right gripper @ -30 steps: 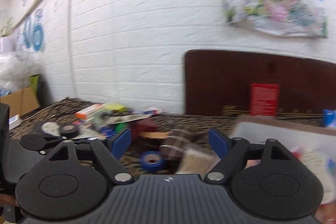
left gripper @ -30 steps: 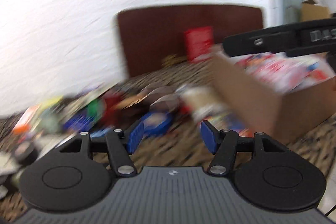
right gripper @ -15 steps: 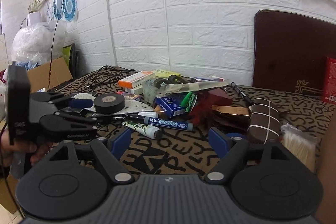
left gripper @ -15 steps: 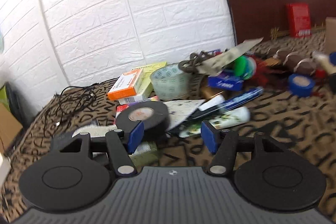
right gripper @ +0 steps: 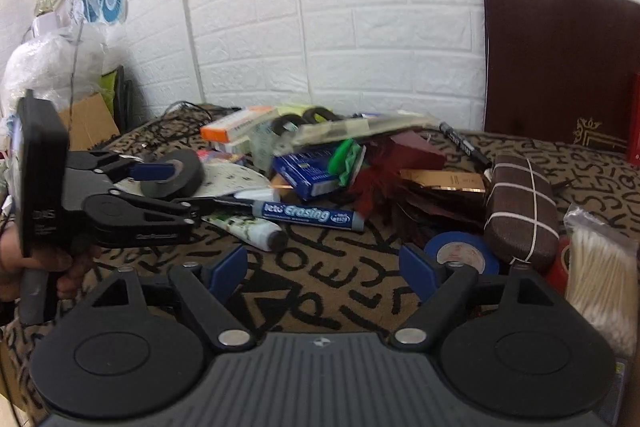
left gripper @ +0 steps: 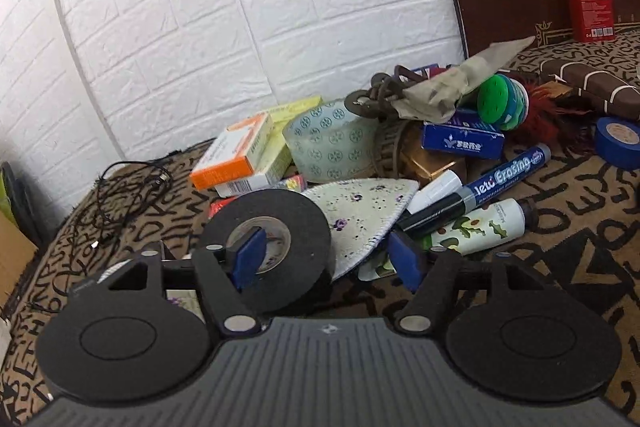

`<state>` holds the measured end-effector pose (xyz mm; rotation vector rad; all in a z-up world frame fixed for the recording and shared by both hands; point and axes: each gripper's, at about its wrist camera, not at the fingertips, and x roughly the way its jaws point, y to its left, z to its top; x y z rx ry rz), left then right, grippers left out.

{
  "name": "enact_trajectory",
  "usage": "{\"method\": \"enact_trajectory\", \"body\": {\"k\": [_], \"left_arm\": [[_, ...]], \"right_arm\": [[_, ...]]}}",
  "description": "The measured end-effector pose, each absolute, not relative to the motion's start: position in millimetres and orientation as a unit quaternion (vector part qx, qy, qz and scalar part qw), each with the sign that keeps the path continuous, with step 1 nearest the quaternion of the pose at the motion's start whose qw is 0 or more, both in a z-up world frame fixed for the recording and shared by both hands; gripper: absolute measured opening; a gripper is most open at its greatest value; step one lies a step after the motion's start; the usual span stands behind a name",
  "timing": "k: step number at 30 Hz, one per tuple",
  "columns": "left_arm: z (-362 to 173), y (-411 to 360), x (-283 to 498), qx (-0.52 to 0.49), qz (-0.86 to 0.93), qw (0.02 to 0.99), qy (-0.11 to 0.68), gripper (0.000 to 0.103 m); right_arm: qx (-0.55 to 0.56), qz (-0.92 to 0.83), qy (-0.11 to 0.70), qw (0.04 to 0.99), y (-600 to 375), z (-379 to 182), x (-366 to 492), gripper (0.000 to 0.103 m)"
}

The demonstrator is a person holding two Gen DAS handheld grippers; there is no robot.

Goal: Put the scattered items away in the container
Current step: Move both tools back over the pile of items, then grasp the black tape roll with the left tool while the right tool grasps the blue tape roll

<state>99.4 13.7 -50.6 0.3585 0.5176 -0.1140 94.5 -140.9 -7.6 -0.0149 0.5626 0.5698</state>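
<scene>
Left gripper [left gripper: 328, 259]: jaws opening – one pad in black tape roll [left gripper: 276, 247] core.
Right gripper [right gripper: 326, 273]: jaws apart, empty.
Risk: roll slips, nudging marker [left gripper: 480, 193] at 2 o'clock.

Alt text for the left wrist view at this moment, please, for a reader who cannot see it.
The left gripper, jaws opening, straddles one side of a black tape roll, with one pad in the roll's hole and the other outside it. Behind lie a blue marker, a printed tube, small boxes and a patterned tape roll on a patterned cloth.
</scene>
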Motion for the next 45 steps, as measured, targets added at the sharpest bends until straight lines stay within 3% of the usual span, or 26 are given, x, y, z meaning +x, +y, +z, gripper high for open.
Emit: {"method": "enact_trajectory", "body": {"k": [6, 8, 10, 17, 24, 29, 35, 36, 37, 39, 40, 45], "left_arm": [[-53.5, 22.8, 100.3, 0.167, -0.076, 0.947, 0.265, 0.074], [-53.3, 24.7, 99.9, 0.166, -0.083, 0.945, 0.269, 0.074], [-52.8, 26.0, 101.9, 0.154, -0.102, 0.942, 0.282, 0.079], [-59.2, 15.8, 76.7, 0.126, -0.153, 0.934, 0.299, 0.078], [-54.2, 8.0, 67.3, 0.127, -0.214, 0.921, 0.299, 0.074], [-64.0, 0.4, 67.4, 0.161, -0.204, 0.924, 0.281, 0.080], [-68.0, -0.2, 77.4, 0.131, -0.204, 0.929, 0.280, 0.080], [-67.9, -1.2, 78.8, 0.127, -0.204, 0.929, 0.282, 0.080], [-68.0, -1.7, 80.1, 0.123, -0.204, 0.929, 0.283, 0.079], [-67.3, -1.8, 81.2, 0.117, -0.189, 0.935, 0.277, 0.059], [-66.6, -1.3, 81.9, 0.117, -0.179, 0.938, 0.274, 0.035], [-62.8, 1.7, 84.4, 0.091, -0.173, 0.941, 0.276, 0.030]], "right_arm": [[-0.024, 0.238, 0.273, 0.932, -148.0, -6.7, 109.7, 0.085], [-0.033, 0.220, 0.282, 0.933, -149.8, -6.1, 115.8, 0.094], [-0.039, 0.214, 0.315, 0.924, -149.9, -13.1, 129.2, 0.094], [-0.023, 0.304, 0.344, 0.888, -139.7, -24.9, 133.6, 0.095], [-0.048, 0.383, 0.345, 0.856, -122.0, -11.6, 103.1, 0.087], [-0.087, 0.325, 0.316, 0.887, -113.9, -22.0, 97.5, 0.095], [0.048, 0.319, 0.292, 0.900, -139.6, -30.9, 113.7, 0.080], [0.051, 0.311, 0.291, 0.903, -138.5, -31.4, 115.5, 0.068], [0.049, 0.304, 0.289, 0.906, -139.1, -30.9, 116.6, 0.047], [0.049, 0.299, 0.287, 0.909, -139.9, -31.4, 117.7, 0.020], [0.050, 0.303, 0.284, 0.908, -140.2, -31.6, 117.6, 0.017], [0.047, 0.321, 0.272, 0.906, -137.3, -28.2, 115.2, 0.015]]}}
